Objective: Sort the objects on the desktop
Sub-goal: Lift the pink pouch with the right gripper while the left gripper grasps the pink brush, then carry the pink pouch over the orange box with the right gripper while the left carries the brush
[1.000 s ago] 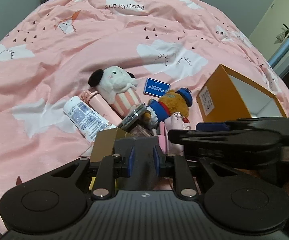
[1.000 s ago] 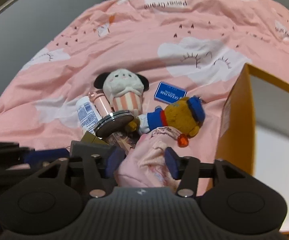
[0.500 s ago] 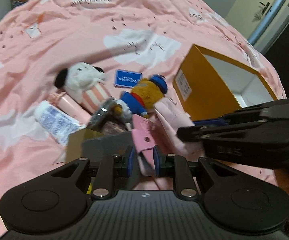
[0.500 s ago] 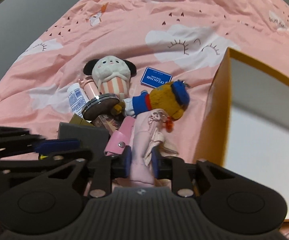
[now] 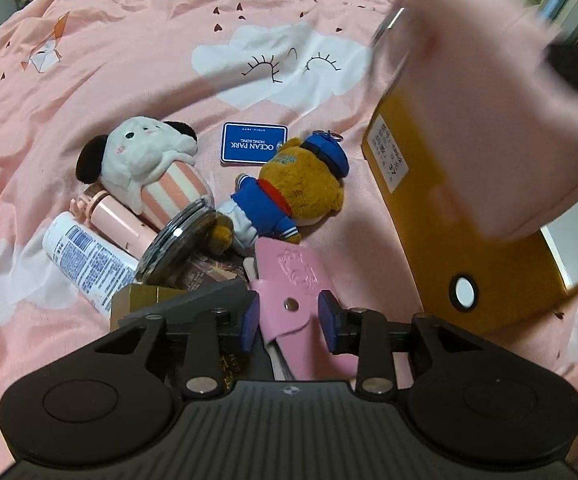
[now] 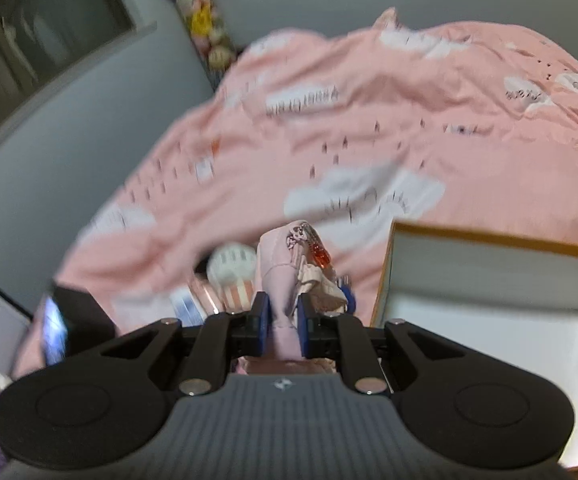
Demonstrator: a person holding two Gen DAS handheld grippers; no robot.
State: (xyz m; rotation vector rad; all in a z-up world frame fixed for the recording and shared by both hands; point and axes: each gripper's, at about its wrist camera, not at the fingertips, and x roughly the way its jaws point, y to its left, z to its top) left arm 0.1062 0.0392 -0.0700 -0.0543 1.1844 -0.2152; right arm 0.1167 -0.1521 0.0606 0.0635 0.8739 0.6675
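Gripping a soft pink pouch (image 6: 285, 280), the right gripper (image 6: 283, 322) holds it raised above the bed, its blue-padded fingers (image 6: 260, 316) pressed against both sides of the fabric. A small red charm (image 6: 321, 256) dangles near the top of the pouch. Just to the right of it stands the orange box (image 6: 489, 240), its white inside open to view. In the left wrist view the same pouch shows as a large blurred pink shape (image 5: 489, 112) in front of the box (image 5: 429, 216).

The left gripper (image 5: 289, 316) has its fingers (image 5: 249, 318) spread apart on either side of a pink snap wallet (image 5: 293, 280) that lies on the pink bedspread (image 5: 129, 60); whether the pads touch it cannot be told. Beyond it lie a brown bear in a blue sailor suit (image 5: 289, 196), a blue Ocean Park card (image 5: 253, 143), a white dog plush with black ears (image 5: 145, 160), a round compact mirror (image 5: 177, 236), a pink bottle (image 5: 117, 220), a white tube (image 5: 85, 256) and a gold carton (image 5: 141, 298), all crowded close together.
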